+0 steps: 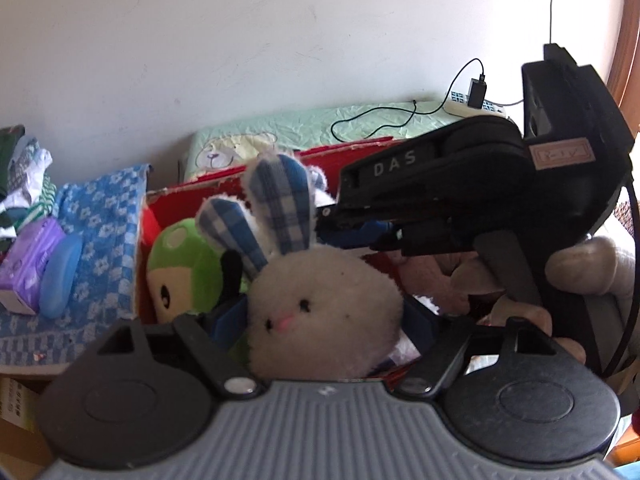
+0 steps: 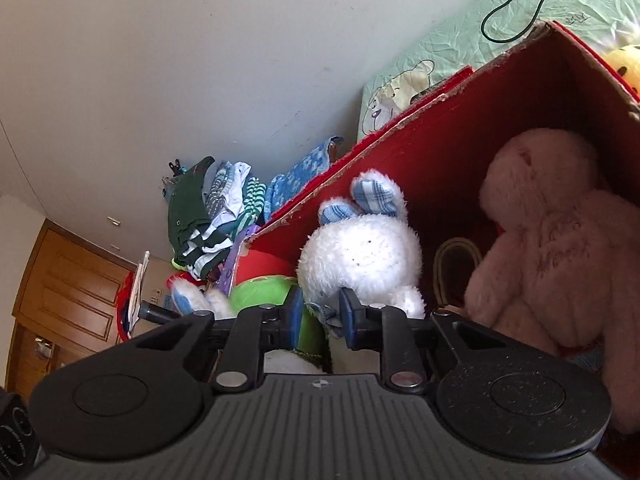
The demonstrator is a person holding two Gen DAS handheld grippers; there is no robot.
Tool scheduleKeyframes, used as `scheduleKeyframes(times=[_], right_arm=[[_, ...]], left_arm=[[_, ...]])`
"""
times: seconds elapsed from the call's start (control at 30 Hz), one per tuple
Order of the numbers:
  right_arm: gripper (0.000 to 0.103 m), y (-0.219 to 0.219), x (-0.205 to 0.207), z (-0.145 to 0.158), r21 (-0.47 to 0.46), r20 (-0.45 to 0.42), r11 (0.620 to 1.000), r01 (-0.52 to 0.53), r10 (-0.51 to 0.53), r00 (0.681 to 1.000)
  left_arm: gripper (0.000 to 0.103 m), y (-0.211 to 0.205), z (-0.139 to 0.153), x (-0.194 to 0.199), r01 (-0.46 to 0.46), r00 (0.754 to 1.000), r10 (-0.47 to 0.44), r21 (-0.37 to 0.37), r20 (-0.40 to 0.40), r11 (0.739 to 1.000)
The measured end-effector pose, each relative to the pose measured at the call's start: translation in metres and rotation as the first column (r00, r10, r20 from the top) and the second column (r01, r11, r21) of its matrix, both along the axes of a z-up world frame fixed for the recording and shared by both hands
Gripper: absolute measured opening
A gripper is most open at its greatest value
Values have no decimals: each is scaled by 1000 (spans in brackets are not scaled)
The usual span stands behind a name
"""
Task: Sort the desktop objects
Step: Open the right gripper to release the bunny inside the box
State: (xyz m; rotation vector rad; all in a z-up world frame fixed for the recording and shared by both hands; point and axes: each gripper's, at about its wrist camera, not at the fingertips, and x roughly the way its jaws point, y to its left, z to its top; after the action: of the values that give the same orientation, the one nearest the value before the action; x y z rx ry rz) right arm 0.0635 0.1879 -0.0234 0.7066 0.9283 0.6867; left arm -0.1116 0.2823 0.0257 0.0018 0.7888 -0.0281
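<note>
Right gripper [image 2: 322, 316]: blue pads pinched close on a scrap of the white rabbit's [image 2: 360, 256] blue-checked fabric, just under its head. Left gripper [image 1: 320, 320]: jaws stand wide, rabbit head [image 1: 324, 304] sits between the pads; contact can't be told, so no confirmed hold.

One white rabbit, two plaid ears, over the red cardboard box [image 2: 460, 128]. In the box: one pink plush bear [image 2: 548, 240] at 3 o'clock of the rabbit, one green plush [image 1: 180, 268] at 9 o'clock in the left view.

Outside, 9 o'clock of the box in the left view: one purple pack [image 1: 26, 264], one blue oval case [image 1: 60, 276], on a blue patterned towel [image 1: 100, 220]. One clothes stack [image 2: 212, 220] beyond. One black cable [image 1: 384, 116] at 12 o'clock on a green bear-print sheet [image 1: 304, 128].
</note>
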Motion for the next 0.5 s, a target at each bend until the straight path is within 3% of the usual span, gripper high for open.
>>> scheduleKeyframes(times=[0.1,0.23,0.5], right_arm=[[31,-10,-5,7,-13,28,1000,14,-14,1000],[31,-28,-13,15,-36,65,997,66,-64,996],[31,-27,-17,13,-153,61,983,104,-95,994]], left_arm=[[80,-3,-6,6,-10,1000,10,5,-11,1000],[82,-6,-16,11,-5,999,5,-3,-48,1000],[85,-10,6,0,-2,1000,1,49,14,999]])
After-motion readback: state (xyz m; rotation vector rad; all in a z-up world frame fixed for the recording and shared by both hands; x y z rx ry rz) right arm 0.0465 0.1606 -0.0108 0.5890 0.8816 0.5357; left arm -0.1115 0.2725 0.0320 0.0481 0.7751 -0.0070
